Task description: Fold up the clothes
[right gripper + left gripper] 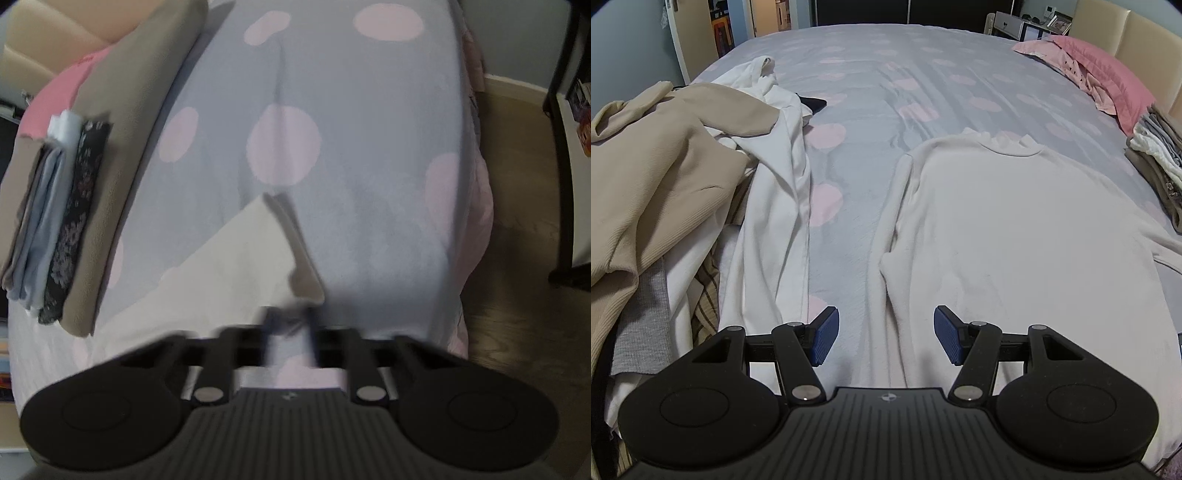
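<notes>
**A:** What does the left wrist view show?

**B:** The left gripper [886,339] hovers low over a bed [871,74] with a grey, pink-dotted cover; its jaws are spread wide and hold nothing. A cream sweater [1015,229] lies flat, ahead of the jaws and mostly to their right; its long axis runs straight away from them, hem nearest, collar farthest; its left sleeve [892,221] lies alongside the body, directly ahead of the gap between the jaws. To the left of the jaws sits an unfolded pile [665,177] of beige and white garments; far right, a folded stack [1156,155].

**A:** And the right wrist view?

**B:** It is blurred; the right gripper [290,325] has its jaws drawn near each other, with a cream corner of the sweater [236,266] just ahead and to their left; whether they pinch it I cannot tell. The folded stack [55,221] lies further left.

**A:** Which hand is nearer?

**B:** I judge the left nearer the left sleeve, which looks ready to fold inward, rightward across the body.
</notes>
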`<state>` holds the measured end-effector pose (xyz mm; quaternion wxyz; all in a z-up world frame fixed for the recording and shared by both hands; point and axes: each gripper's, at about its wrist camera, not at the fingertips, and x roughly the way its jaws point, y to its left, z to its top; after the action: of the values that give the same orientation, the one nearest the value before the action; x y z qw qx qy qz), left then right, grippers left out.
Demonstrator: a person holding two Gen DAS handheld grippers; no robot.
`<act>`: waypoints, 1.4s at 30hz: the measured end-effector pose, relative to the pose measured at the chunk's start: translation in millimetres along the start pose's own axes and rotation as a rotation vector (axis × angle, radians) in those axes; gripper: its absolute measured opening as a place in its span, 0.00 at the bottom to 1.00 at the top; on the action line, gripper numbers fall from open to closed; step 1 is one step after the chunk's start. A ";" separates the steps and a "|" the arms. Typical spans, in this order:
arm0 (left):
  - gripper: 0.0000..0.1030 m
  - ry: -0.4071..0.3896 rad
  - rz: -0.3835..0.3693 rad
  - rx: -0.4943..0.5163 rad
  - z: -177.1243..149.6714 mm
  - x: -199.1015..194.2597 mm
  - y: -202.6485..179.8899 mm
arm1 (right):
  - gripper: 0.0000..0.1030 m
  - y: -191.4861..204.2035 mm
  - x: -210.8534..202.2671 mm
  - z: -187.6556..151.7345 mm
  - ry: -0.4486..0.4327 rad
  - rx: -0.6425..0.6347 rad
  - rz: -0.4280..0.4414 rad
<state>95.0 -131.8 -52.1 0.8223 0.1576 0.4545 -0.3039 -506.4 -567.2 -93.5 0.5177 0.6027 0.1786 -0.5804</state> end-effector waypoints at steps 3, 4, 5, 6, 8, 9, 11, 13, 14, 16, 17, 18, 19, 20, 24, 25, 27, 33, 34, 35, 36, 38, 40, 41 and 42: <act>0.54 0.001 -0.002 0.008 -0.8 0.2 -0.2 | 0.07 10.5 -20.3 -2.8 -0.062 -0.026 -0.010; 0.54 0.003 -0.003 0.014 -0.9 0.7 -0.9 | 0.07 9.2 -28.1 -2.3 -0.084 -0.021 -0.017; 0.54 0.004 -0.004 0.019 -0.8 1.2 -1.4 | 0.07 7.6 -35.9 -1.7 -0.106 -0.016 -0.025; 0.54 0.004 -0.005 0.024 -0.7 1.3 -2.1 | 0.07 2.6 -41.8 -0.5 -0.117 -0.001 -0.044; 0.54 0.001 -0.008 0.029 -0.7 1.2 -2.6 | 0.07 -9.9 -50.0 1.0 -0.118 0.035 -0.081; 0.54 0.000 -0.009 0.030 -0.8 1.0 -2.5 | 0.07 -16.8 -50.0 -0.3 -0.101 0.046 -0.086; 0.54 -0.001 -0.011 0.026 -1.1 0.4 -2.0 | 0.07 -27.8 -48.0 -2.7 -0.079 0.061 -0.092; 0.54 -0.002 -0.011 0.022 -1.6 -0.7 -1.8 | 0.08 -29.5 -43.1 -2.2 -0.077 0.053 -0.080; 0.54 -0.004 -0.014 0.021 -1.9 -1.9 -1.9 | 0.10 -28.5 -40.6 -1.7 -0.074 0.043 -0.073; 0.54 -0.006 -0.024 0.017 -3.5 -4.9 -0.6 | 0.19 -23.5 -42.4 -3.7 -0.090 0.000 -0.140; 0.54 -0.003 -0.029 0.017 -4.6 -5.7 0.7 | 0.19 -16.9 -45.2 -5.9 -0.110 -0.047 -0.181; 0.54 0.001 -0.033 0.016 -5.9 -6.5 2.0 | 0.21 -9.7 -46.9 -8.0 -0.120 -0.089 -0.177; 0.54 0.008 -0.033 0.013 -8.2 -7.2 3.9 | 0.24 -2.5 -48.6 -10.1 -0.130 -0.131 -0.168; 0.54 0.014 -0.032 0.010 -10.6 -7.9 5.9 | 0.27 4.7 -50.2 -12.2 -0.139 -0.172 -0.159; 0.54 0.050 -0.036 -0.030 -24.6 -9.4 18.1 | 0.27 42.1 -49.3 -32.5 -0.115 -0.292 -0.087; 0.54 0.060 -0.044 -0.041 -28.4 -9.7 21.4 | 0.27 53.2 -47.7 -40.2 -0.106 -0.324 -0.080; 0.54 0.079 -0.072 -0.065 -35.4 -10.6 25.8 | 0.27 75.5 -44.6 -55.6 -0.088 -0.388 -0.064; 0.55 0.143 -0.085 -0.092 -62.1 -8.8 31.9 | 0.27 134.8 -35.5 -101.4 -0.049 -0.592 -0.006; 0.55 0.157 -0.090 -0.099 -66.9 -7.6 32.8 | 0.27 142.6 -34.2 -110.1 -0.042 -0.624 0.002; 0.55 0.174 -0.109 -0.106 -70.8 -5.0 33.0 | 0.27 150.4 -33.0 -118.8 -0.035 -0.655 0.010; 0.55 0.192 -0.125 -0.112 -74.6 -2.4 33.1 | 0.28 157.7 -31.7 -127.1 -0.027 -0.683 0.017; 0.55 0.223 -0.116 -0.098 -82.2 5.1 30.1 | 0.28 168.6 -28.0 -142.9 -0.017 -0.734 0.016; 0.43 0.249 -0.098 -0.077 -88.1 11.7 27.0 | 0.28 177.4 -23.7 -154.7 -0.016 -0.777 0.004; 0.35 0.256 -0.095 -0.069 -88.8 13.5 26.1 | 0.28 181.7 -21.6 -160.5 -0.016 -0.798 -0.002; 0.21 0.263 -0.092 -0.061 -89.5 15.3 25.3 | 0.28 186.1 -19.5 -166.2 -0.016 -0.819 -0.009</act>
<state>59.1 -70.0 -113.5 0.7452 0.1499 0.5743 -0.3041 -274.1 -496.0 -33.5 0.7139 0.3412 0.3934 -0.4681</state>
